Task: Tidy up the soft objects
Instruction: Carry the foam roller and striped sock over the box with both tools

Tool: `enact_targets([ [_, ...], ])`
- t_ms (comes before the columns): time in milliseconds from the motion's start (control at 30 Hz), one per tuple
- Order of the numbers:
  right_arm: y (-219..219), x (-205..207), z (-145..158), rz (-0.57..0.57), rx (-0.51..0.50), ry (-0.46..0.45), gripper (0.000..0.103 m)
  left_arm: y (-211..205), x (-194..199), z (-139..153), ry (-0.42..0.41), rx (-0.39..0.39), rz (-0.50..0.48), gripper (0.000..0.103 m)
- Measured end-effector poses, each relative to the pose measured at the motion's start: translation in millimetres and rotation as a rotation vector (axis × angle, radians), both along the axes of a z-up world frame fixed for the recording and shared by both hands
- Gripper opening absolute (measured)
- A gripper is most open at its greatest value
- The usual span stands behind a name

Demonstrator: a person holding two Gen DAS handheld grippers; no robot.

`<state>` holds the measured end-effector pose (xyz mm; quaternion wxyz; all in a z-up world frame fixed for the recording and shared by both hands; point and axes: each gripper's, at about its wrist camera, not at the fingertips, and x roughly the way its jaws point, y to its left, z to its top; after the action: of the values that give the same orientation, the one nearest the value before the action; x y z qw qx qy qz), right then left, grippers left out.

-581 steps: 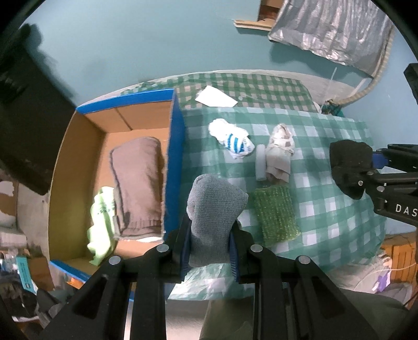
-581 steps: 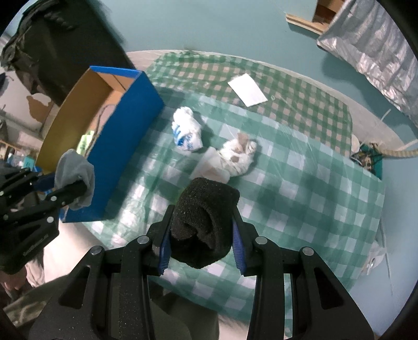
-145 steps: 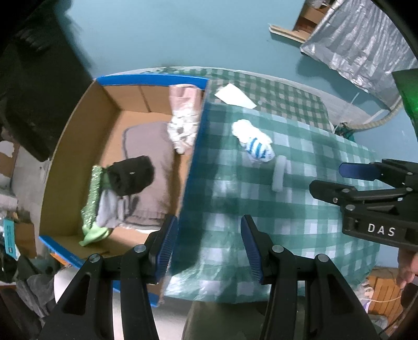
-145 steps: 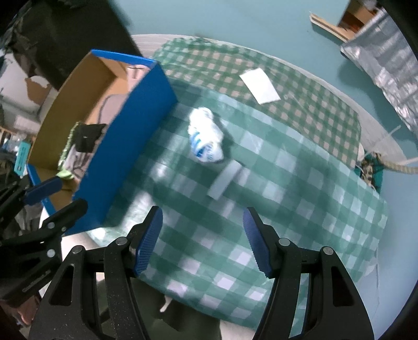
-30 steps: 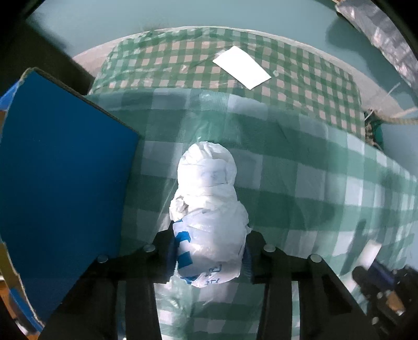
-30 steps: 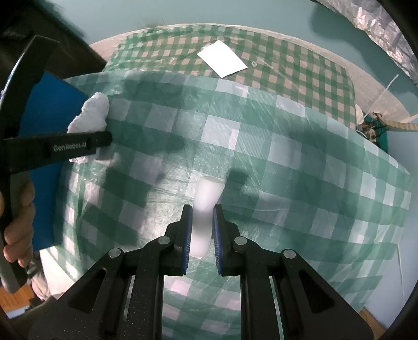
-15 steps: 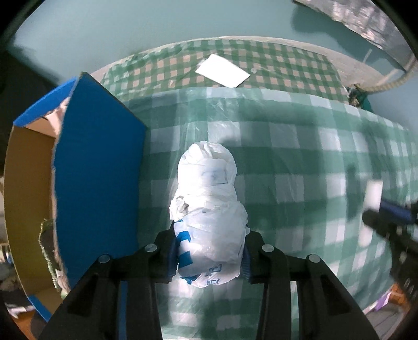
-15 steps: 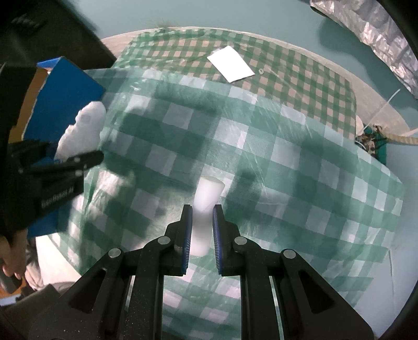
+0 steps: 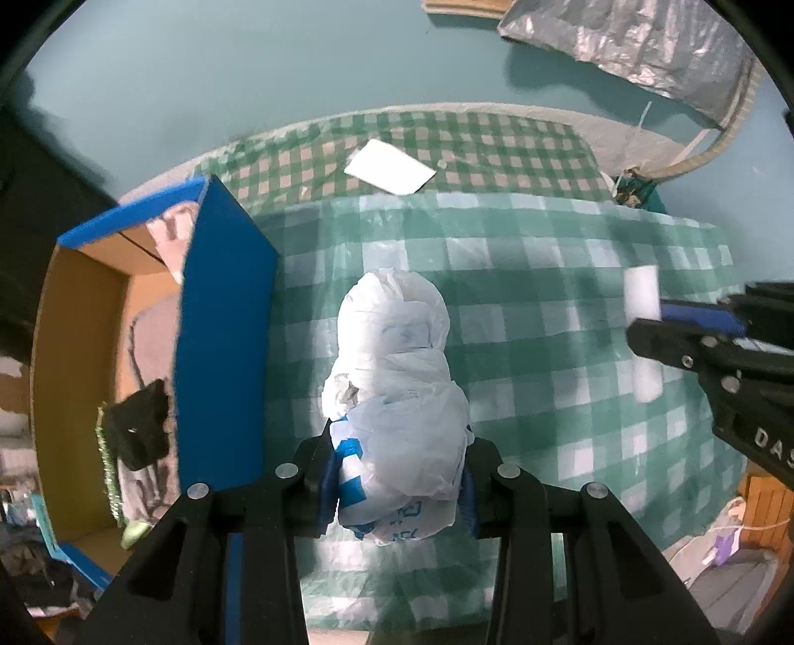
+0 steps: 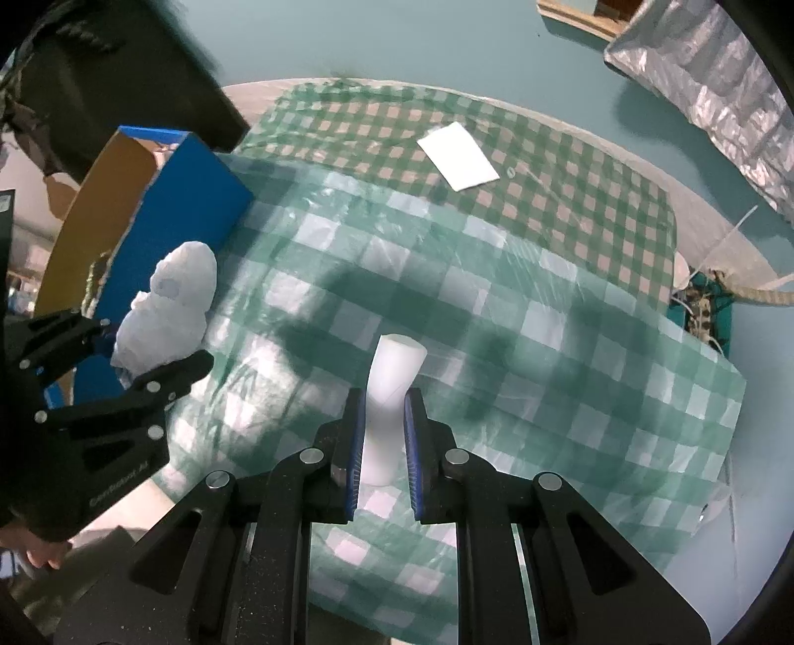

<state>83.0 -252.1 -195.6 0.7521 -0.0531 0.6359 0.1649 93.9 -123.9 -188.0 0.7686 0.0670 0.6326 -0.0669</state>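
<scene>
My left gripper [image 9: 397, 476] is shut on a white plastic bag bundle with blue stripes [image 9: 394, 377] and holds it above the checked table, beside the blue cardboard box [image 9: 223, 317]. The bundle [image 10: 168, 310] and left gripper [image 10: 124, 357] also show in the right wrist view. My right gripper [image 10: 382, 436] is shut on a white foam roll [image 10: 389, 392], squeezed at its middle, above the table. The roll [image 9: 642, 297] and right gripper [image 9: 694, 322] show at the right in the left wrist view. The box holds a black sock [image 9: 139, 429], grey cloth [image 9: 149, 337] and a green item [image 9: 106, 471].
A green checked cloth [image 10: 546, 322] covers the table. A white card [image 10: 459, 156] lies at its far side. Crinkled silver foil [image 9: 635, 44] hangs on the teal wall at the back right. Clutter sits below the table's left edge.
Both grippers have risen with their loads. The left gripper with the bundle has pulled back and toward the box, so more of the box's inside shows.
</scene>
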Motion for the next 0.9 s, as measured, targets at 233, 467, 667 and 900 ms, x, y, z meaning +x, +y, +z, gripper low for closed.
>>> enact_targets([
  [233, 7, -12, 16, 0.023, 0.004, -0.012, 0.013, 10, -18, 22, -0.044, 0.018, -0.033, 0.039],
  [467, 22, -24, 32, 0.06, 0.004, -0.027, 0.013, 38, -36, 39, -0.064, 0.025, 0.018, 0.039],
  [667, 43, -31, 44, 0.103, 0.021, -0.039, 0.013, 62, -50, 53, -0.08, 0.016, 0.074, 0.039],
  [900, 78, -34, 60, 0.172, 0.049, -0.062, 0.013, 96, -60, 68, -0.095, 0.026, 0.156, 0.039],
])
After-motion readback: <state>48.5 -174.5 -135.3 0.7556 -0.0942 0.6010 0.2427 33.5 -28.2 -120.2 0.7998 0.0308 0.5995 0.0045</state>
